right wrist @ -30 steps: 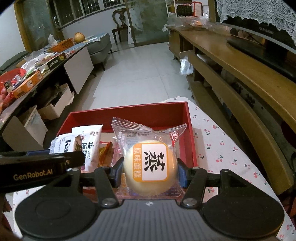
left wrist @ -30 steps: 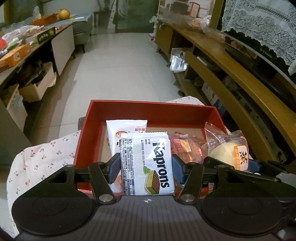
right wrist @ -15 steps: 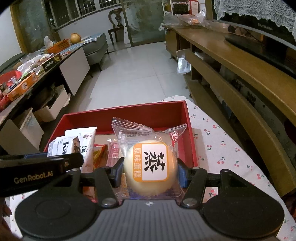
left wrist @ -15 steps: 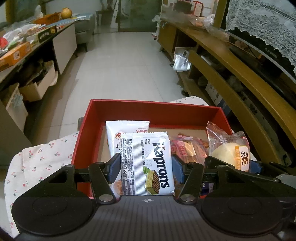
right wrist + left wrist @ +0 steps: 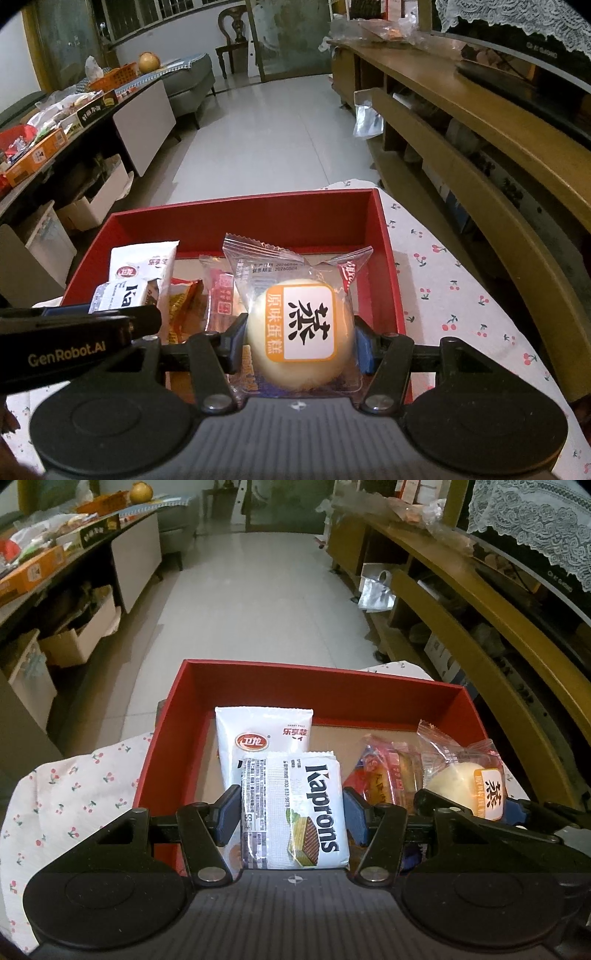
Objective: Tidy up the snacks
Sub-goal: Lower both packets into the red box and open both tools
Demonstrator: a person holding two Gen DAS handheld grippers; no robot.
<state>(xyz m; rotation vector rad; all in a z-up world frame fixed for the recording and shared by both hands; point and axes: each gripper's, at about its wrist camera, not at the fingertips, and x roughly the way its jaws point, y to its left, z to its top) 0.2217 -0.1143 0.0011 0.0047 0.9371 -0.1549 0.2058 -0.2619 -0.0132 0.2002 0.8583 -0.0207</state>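
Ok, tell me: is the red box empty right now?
No: the red box already holds a white pouch and a red-wrapped snack on its floor.

Both wrist views close, angled down; share red box (image 5: 325,686) (image 5: 243,218).

A: The wafer packet (image 5: 295,808) is glossy plastic film; the steamed cake's wrapper (image 5: 295,295) is clear, crinkly plastic.

B: The red box (image 5: 325,686) looks like matt cardboard with a bare brown floor. Printed cloth (image 5: 461,295) covers the counter. The floor (image 5: 258,590) is smooth, shiny tile.
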